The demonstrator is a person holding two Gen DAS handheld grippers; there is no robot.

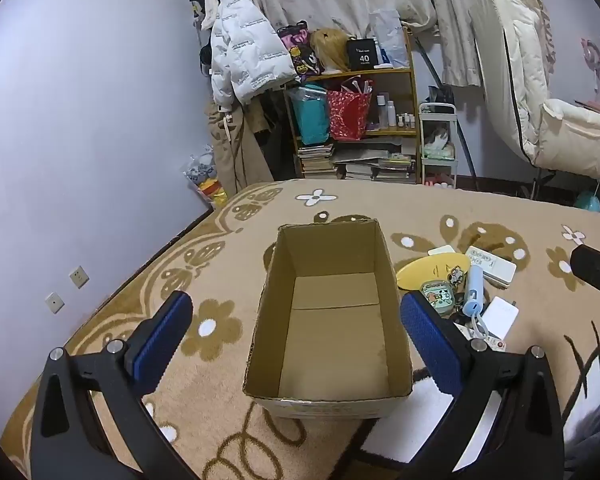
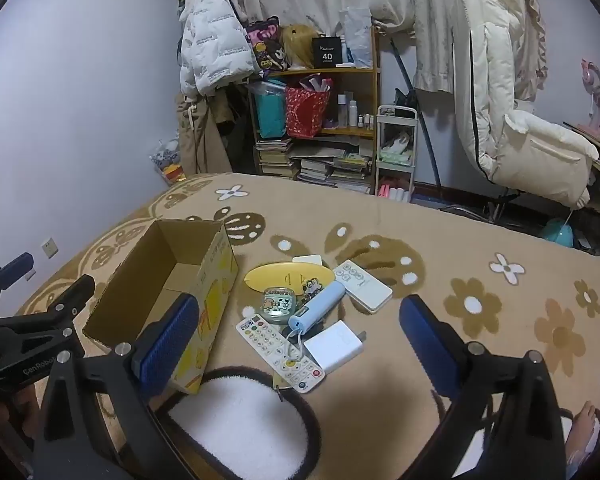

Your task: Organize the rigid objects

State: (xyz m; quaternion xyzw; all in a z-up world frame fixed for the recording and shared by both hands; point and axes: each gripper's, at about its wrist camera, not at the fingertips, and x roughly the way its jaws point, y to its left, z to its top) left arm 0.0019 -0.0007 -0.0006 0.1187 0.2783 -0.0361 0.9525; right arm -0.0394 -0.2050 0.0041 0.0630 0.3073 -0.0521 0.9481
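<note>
- The left gripper [image 1: 296, 320] is held with its jaws spread wide and nothing between them, above the near end of the cardboard box [image 1: 328, 320]; it is judged to be parked there to mark or steady the container.
- The right gripper [image 2: 300, 324] is likewise spread wide and empty, aimed at the pile of small items, which suggests a first pick is being lined up.
- The box is set open-topped on the patterned blanket [image 2: 480, 240], its inside bare, just left of the pile; its long axis runs away from the left camera.
- Nearest the right gripper lie the white remote [image 2: 280, 346] and the white charger block [image 2: 334, 346], touching one another.
- The remote's long axis is laid diagonally, from far-left to near-right.
- The blue power bank [image 2: 320, 306] is propped across the pile, its long axis slanting from near-left to far-right.
- Behind it are a yellow oval case [image 2: 288, 274] and a white controller [image 2: 366, 286].
</note>
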